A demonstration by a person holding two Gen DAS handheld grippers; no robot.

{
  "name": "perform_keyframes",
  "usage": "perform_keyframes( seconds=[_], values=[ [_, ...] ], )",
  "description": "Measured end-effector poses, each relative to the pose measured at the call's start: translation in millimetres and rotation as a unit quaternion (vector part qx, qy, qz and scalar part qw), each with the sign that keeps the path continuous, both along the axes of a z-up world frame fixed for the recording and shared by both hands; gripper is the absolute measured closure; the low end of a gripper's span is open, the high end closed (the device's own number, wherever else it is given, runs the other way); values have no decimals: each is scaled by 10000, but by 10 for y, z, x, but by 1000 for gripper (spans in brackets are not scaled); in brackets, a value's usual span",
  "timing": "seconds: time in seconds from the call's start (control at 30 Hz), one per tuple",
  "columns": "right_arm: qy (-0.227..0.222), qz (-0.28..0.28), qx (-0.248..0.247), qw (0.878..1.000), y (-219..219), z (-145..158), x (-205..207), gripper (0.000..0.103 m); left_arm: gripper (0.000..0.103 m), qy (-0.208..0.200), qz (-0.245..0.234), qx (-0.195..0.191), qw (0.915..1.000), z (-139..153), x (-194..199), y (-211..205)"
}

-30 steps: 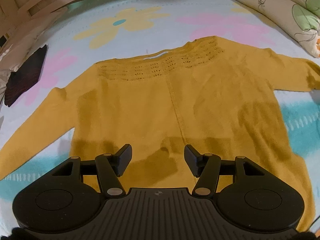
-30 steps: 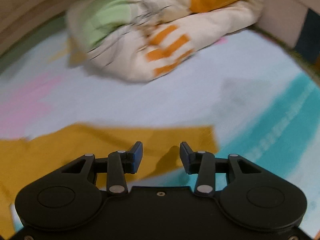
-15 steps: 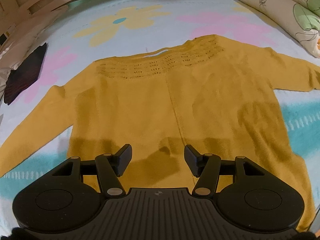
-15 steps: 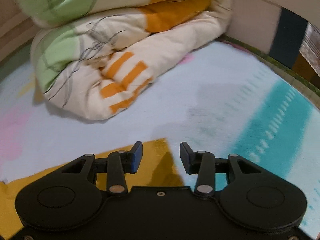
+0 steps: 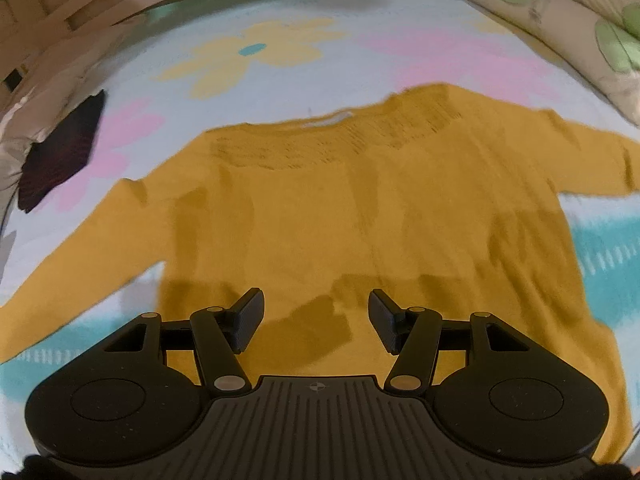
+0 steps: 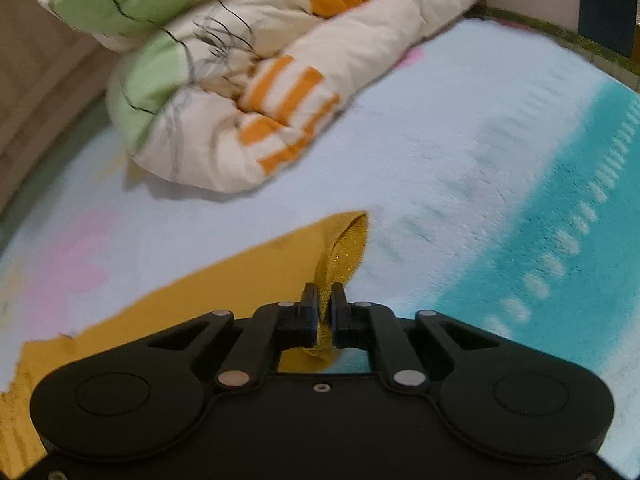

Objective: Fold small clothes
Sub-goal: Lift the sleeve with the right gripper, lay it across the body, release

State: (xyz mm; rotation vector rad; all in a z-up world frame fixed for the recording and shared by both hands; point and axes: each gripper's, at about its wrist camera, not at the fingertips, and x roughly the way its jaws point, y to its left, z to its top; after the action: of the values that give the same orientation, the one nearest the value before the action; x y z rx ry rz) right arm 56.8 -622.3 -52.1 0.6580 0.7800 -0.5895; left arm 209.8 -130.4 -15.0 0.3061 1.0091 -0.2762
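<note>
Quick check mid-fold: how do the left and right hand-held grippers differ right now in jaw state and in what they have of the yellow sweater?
The left hand-held gripper stands open with nothing between its pads; the right hand-held gripper has just closed and is shut on the sleeve cuff. The left sits over the hem of the yellow sweater, whose body lies flat; the right is at the sleeve end, bunching the fabric. Both point down at the same sweater on the floral blanket.
</note>
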Motion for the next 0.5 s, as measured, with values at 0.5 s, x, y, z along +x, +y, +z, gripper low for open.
perform_keyframes(
  seconds=[0.5],
  values=[
    [-931, 1795, -83, 9793, 1769, 1404, 924, 90, 47, -275, 858, -479, 9948, 273, 519, 939]
  ],
)
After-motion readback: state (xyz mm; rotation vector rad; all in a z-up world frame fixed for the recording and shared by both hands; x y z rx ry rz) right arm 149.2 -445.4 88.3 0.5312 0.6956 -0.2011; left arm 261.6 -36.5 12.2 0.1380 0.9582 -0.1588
